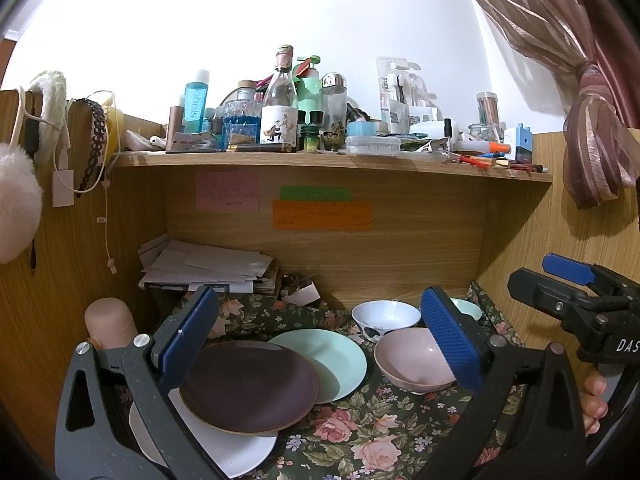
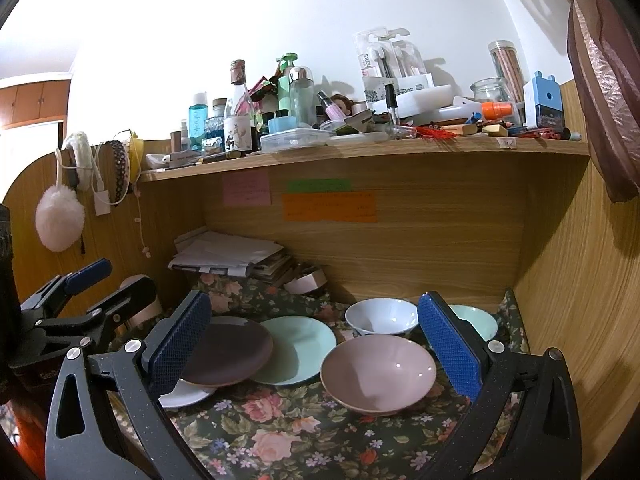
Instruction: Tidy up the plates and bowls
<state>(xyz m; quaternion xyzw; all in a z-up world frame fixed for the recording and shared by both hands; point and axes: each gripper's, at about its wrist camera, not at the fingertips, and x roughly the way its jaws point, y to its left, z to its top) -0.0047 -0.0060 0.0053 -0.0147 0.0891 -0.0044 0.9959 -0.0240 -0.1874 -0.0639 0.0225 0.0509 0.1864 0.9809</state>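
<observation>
Floral cloth (image 1: 360,436) covers the desk bay that holds the crockery. Left wrist view: the left gripper (image 1: 320,344), fingers spread and empty, hovers over a brown plate (image 1: 248,388) lying on a white plate (image 1: 224,436) and overlapping a mint plate (image 1: 336,360); a pink bowl (image 1: 408,364), a white bowl (image 1: 384,316) and a mint bowl (image 1: 468,309) sit to the right. Right wrist view: the right gripper (image 2: 316,348), likewise spread and empty, frames the pink bowl (image 2: 376,372). Sorting appears not yet begun; the next move likely calls for pinching a rim. Only the left view shows a fingertip of the person's hand (image 1: 594,396) beside the right gripper; only the right view shows the mint bowl (image 2: 476,320) clearly.
</observation>
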